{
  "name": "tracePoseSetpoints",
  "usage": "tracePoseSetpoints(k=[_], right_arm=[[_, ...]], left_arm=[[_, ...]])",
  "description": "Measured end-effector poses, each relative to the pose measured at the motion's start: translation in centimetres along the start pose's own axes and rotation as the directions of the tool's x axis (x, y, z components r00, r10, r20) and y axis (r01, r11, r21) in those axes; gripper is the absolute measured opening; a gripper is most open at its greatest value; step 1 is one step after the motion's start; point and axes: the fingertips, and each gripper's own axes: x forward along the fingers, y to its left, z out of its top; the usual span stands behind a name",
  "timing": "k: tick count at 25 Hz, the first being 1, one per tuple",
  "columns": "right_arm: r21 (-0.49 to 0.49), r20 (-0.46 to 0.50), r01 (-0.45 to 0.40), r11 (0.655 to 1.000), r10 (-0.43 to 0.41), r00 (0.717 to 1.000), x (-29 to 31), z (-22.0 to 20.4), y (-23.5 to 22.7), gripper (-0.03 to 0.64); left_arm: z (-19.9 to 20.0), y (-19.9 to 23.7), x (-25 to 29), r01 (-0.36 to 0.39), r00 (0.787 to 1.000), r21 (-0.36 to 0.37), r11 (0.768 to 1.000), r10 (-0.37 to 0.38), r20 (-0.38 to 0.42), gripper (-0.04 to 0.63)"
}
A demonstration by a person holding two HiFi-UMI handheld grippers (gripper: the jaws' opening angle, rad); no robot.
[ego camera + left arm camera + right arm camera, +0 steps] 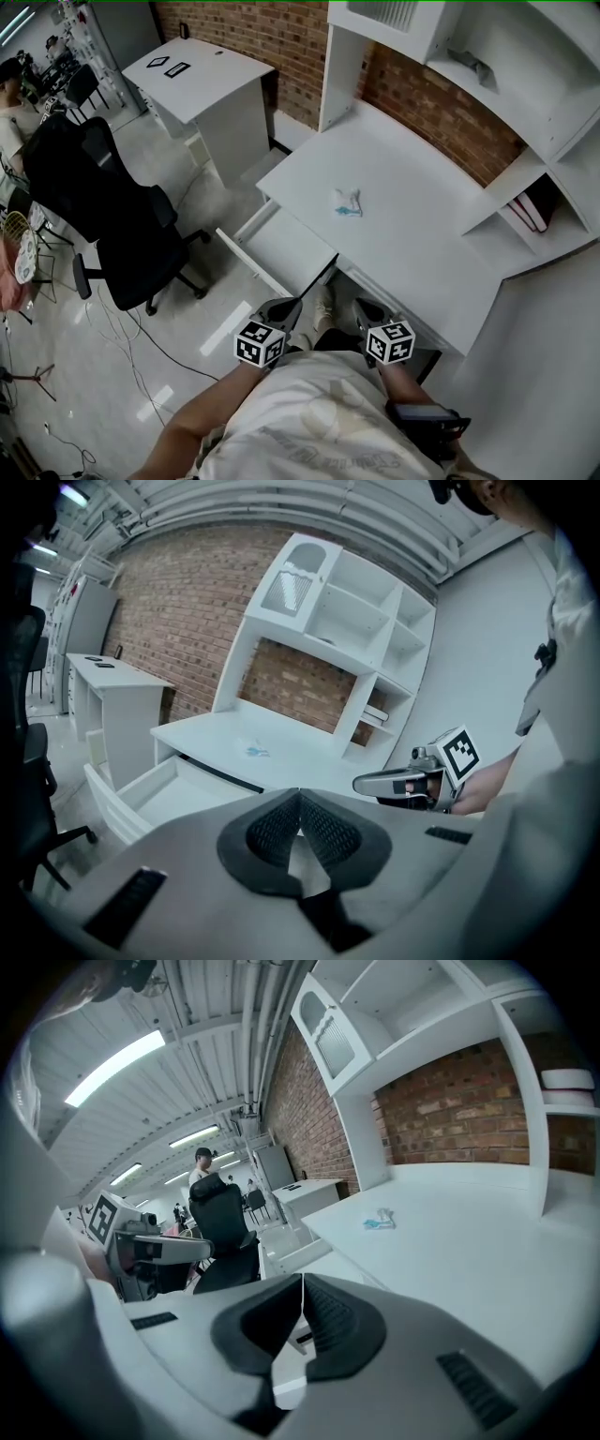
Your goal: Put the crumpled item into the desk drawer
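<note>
A crumpled white and light-blue item [347, 202] lies on the white desk top [412, 225]; it also shows small in the left gripper view [253, 751] and in the right gripper view [379, 1221]. The desk drawer [281, 248] stands pulled out below the desk's left front, its white inside bare [164, 794]. My left gripper [284, 312] and right gripper [364, 314] hang side by side near my body, in front of the desk and short of the item. Both sets of jaws are shut with nothing between them [299, 799] [302, 1283].
A black office chair [112, 216] stands left of the drawer, with cables on the floor beside it. A second white desk [202, 80] is farther back left. Shelves [525, 112] rise over the desk against the brick wall, holding books [530, 211]. A person stands far back [202, 1159].
</note>
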Motion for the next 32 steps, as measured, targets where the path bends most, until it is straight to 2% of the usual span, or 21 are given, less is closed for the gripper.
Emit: tracePoseSetpoints(k=[4, 11, 26, 32], right_arm=[[-0.021, -0.017, -0.035, 0.999, 0.034, 0.999, 2.1, 0.5, 0.2, 0.023], [-0.026, -0.026, -0.045, 0.999, 0.044, 0.999, 4.6, 2.6, -1.4, 0.023], [-0.014, -0.055, -0.068, 0.998, 0.067, 0.996, 9.2, 6.2, -6.5, 0.023], [-0.016, -0.081, -0.088, 0.996, 0.087, 0.993, 11.5, 7.2, -8.1, 0.024]], left_arm=[[0.7, 1.5, 0.3, -0.024, 1.0, -0.005, 1.0, 0.024, 0.02, 0.02], [2.2, 3.9, 1.2, -0.061, 0.997, -0.03, 0.998, 0.062, 0.035, 0.02], [5.8, 6.3, 7.5, -0.053, 0.998, -0.03, 0.998, 0.054, 0.014, 0.02], [6.5, 7.6, 8.7, -0.08, 0.997, -0.05, 0.996, 0.08, 0.002, 0.02]])
